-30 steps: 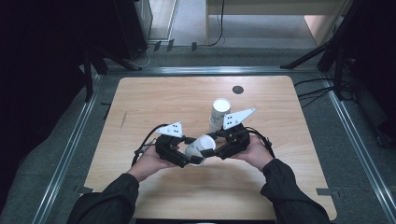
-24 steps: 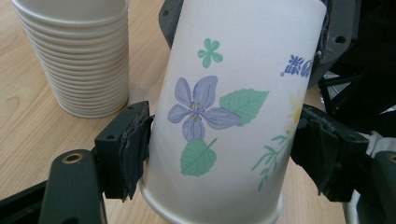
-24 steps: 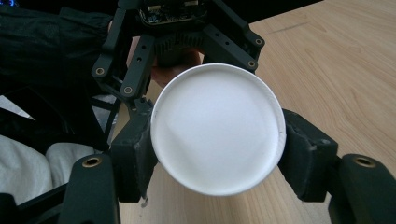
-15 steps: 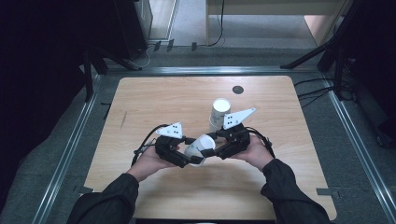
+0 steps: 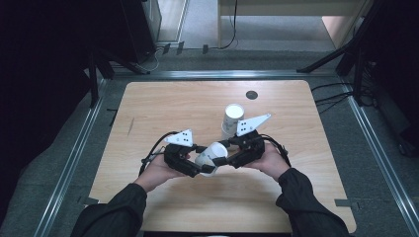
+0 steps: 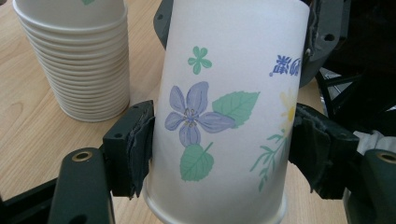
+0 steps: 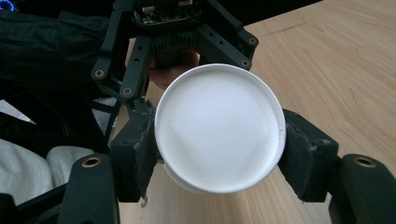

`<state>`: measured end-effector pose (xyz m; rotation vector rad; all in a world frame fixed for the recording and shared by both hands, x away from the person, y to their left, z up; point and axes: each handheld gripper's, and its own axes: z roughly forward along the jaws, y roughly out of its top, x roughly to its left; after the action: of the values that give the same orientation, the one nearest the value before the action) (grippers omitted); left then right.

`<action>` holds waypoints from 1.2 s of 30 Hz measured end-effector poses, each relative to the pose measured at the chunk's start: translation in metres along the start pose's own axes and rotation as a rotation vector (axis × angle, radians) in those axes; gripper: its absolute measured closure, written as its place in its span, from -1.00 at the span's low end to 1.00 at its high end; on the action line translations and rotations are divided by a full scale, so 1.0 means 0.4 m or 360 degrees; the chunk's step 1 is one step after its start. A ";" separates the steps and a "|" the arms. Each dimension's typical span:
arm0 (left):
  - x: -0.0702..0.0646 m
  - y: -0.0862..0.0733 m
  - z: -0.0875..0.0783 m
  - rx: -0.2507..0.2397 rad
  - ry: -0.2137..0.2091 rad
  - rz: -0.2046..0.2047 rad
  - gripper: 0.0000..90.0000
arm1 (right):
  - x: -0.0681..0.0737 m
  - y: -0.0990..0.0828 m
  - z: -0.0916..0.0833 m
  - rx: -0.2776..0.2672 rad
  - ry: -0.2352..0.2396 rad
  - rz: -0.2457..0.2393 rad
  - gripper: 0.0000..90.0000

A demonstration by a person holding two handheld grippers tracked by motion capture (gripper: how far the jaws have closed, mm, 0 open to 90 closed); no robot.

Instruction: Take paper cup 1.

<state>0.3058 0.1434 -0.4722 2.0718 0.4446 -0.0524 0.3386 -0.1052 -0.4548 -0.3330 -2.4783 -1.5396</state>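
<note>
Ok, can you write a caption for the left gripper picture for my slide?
A flowered paper cup gripped between the left gripper's black jaws, beside a stack of paper cups on the wooden table.

A: High view, lighting? 
B: Wooden table [image 5: 197, 103] evenly lit from above; surroundings at 9 and 3 o'clock nearly black. Image soft, slightly grainy.
A: Gripper views? 
B: Brighter. Flowered paper cup [image 6: 229, 112] sharp, mild shading toward 3 o'clock. Cup base [image 7: 219, 126] near-overexposed white; background at 10 o'clock dark, blurred.
</note>
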 end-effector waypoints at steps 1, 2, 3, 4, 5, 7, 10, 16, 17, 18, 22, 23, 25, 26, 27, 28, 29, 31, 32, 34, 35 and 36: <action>0.000 0.000 0.000 0.0000 -0.0001 0.0005 -0.38 | 0.001 0.000 0.000 -0.0002 -0.0001 0.0000 -0.23; 0.000 0.000 0.000 0.0000 0.0000 0.0007 -0.38 | 0.001 0.000 0.000 -0.0002 -0.0001 -0.0001 -0.23; 0.000 0.000 0.000 -0.0002 0.0000 0.0005 -0.37 | 0.001 0.000 0.000 -0.0002 -0.0003 -0.0001 -0.24; 0.000 0.000 -0.001 -0.0003 -0.0003 -0.0001 -0.37 | 0.001 0.000 -0.001 -0.0001 -0.0004 -0.0002 -0.24; 0.000 0.000 -0.001 -0.0003 -0.0001 0.0000 -0.37 | 0.001 0.000 0.000 0.0003 -0.0005 -0.0005 -0.25; 0.000 0.001 -0.002 -0.0005 -0.0004 -0.0004 -0.37 | 0.003 0.001 0.000 0.0010 -0.0014 -0.0022 -0.28; 0.000 0.002 -0.003 -0.0005 -0.0005 -0.0002 -0.37 | 0.006 0.001 0.002 0.0014 -0.0016 -0.0033 -0.31; 0.002 0.003 -0.014 -0.0017 0.0004 -0.0007 -0.37 | 0.003 0.001 -0.006 0.0001 -0.0020 -0.0012 -0.38; 0.003 0.004 -0.017 -0.0020 0.0002 -0.0009 -0.37 | 0.004 0.001 -0.008 -0.0001 -0.0024 -0.0011 -0.39; 0.003 0.005 -0.020 -0.0020 0.0005 -0.0010 -0.37 | 0.004 0.001 -0.011 -0.0009 -0.0037 -0.0016 -0.40; 0.008 0.007 -0.033 -0.0004 0.0009 -0.0015 -0.37 | 0.004 -0.002 -0.025 -0.0021 -0.0053 -0.0017 -0.41; 0.011 0.006 -0.036 0.0002 0.0008 -0.0022 -0.37 | 0.004 -0.005 -0.028 -0.0009 -0.0058 -0.0012 -0.42; 0.014 0.007 -0.042 0.0017 -0.0002 -0.0031 -0.37 | 0.003 -0.012 -0.034 -0.0007 -0.0056 -0.0007 -0.42; 0.014 0.008 -0.046 0.0026 -0.0002 -0.0026 -0.37 | 0.004 -0.016 -0.036 0.0003 -0.0067 -0.0007 -0.42; 0.013 0.010 -0.049 0.0033 0.0002 -0.0024 -0.37 | 0.005 -0.020 -0.037 0.0023 -0.0071 -0.0011 -0.42; 0.013 0.013 -0.052 0.0048 -0.0004 -0.0023 -0.37 | 0.006 -0.024 -0.038 0.0036 -0.0079 -0.0013 -0.42; 0.012 0.015 -0.055 0.0059 0.0006 -0.0007 -0.37 | 0.008 -0.028 -0.039 0.0045 -0.0084 -0.0008 -0.42; 0.010 0.020 -0.059 0.0085 0.0006 0.0006 -0.37 | 0.010 -0.036 -0.042 0.0059 -0.0093 -0.0015 -0.42; 0.010 0.024 -0.061 0.0100 0.0013 0.0019 -0.37 | 0.012 -0.039 -0.044 0.0066 -0.0100 -0.0015 -0.42; 0.011 0.032 -0.065 0.0137 0.0025 0.0037 -0.36 | 0.014 -0.044 -0.048 0.0069 -0.0111 -0.0015 -0.42; 0.012 0.036 -0.067 0.0154 0.0030 0.0044 -0.36 | 0.015 -0.046 -0.050 0.0067 -0.0117 -0.0022 -0.42; 0.012 0.040 -0.069 0.0167 0.0035 0.0053 -0.36 | 0.016 -0.048 -0.053 0.0065 -0.0125 -0.0026 -0.42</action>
<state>0.3116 0.1608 -0.4458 2.1841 0.4286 -0.0341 0.3278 -0.1319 -0.4600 -0.3738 -2.5746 -1.5075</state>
